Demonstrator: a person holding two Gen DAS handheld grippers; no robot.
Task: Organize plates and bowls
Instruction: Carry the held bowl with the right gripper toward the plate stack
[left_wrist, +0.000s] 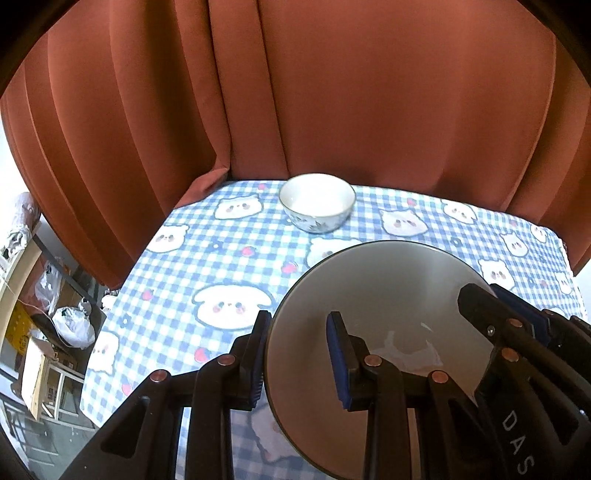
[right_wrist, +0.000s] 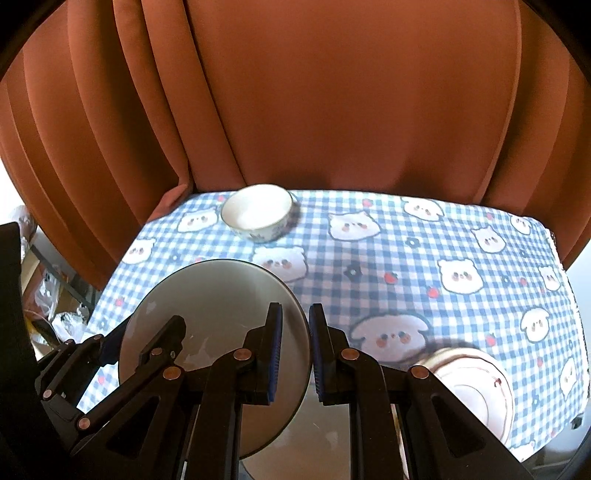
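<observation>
The lower part of the grey plate (left_wrist: 373, 317) drops behind your gripper bodies and out of both views, so you cannot see its near rim; a pale smear or reflection on its face near the fingers is hard to read. Beyond your right gripper (right_wrist: 295, 354), to the right of its right finger, a pink-and-white ringed dish (right_wrist: 476, 384) is partly cut off by that finger and blurred, and whether it is one plate or a stack you cannot tell. Ahead of both sets of fingers, well apart from them, a small white bowl with a blue pattern outside (left_wrist: 317, 202) stands upright near the far edge of the checked bear-print tablecloth (left_wrist: 221, 266), and it looks empty. The grey plate carries nothing either. Your left gripper (left_wrist: 299, 354) pinches the plate's left rim between its blue pads, nearly closed, with one finger on the plate's face and the other behind it. Your right gripper does the same on the opposite rim, its fingers drawn close with the edge running between them. The plate is held tilted above the cloth, and the orange curtain (right_wrist: 332, 92) hangs behind the table.
</observation>
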